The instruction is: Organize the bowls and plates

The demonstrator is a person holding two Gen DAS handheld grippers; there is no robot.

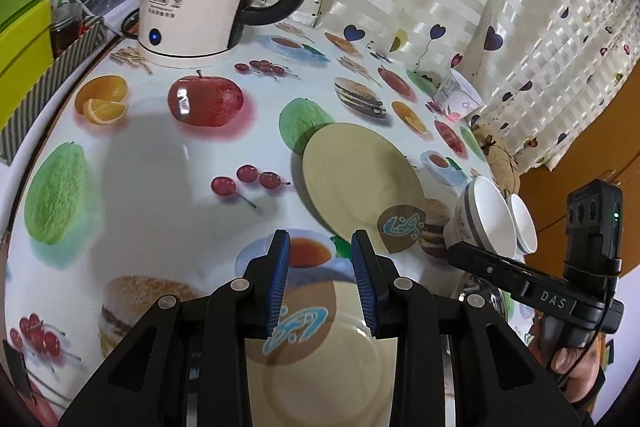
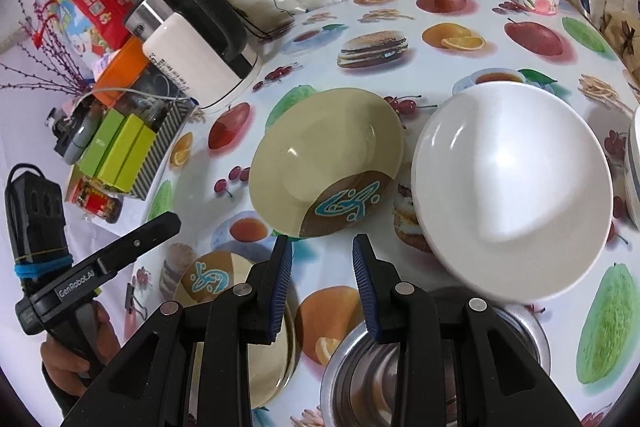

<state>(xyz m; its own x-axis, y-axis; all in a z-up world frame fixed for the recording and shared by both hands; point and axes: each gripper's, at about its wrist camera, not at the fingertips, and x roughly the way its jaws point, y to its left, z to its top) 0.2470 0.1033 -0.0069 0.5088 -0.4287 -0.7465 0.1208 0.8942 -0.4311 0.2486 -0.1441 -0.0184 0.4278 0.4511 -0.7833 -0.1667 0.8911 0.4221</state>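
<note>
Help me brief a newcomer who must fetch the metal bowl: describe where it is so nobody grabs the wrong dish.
On the fruit-print tablecloth, find the large white bowl. The metal bowl sits just in front of it, under the right claw. It is the only shiny steel dish; its neighbours are white or tan.

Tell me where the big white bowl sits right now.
In the right wrist view the white bowl sits on the right of the table, just right of the beige plate and beyond the steel bowl.
</note>
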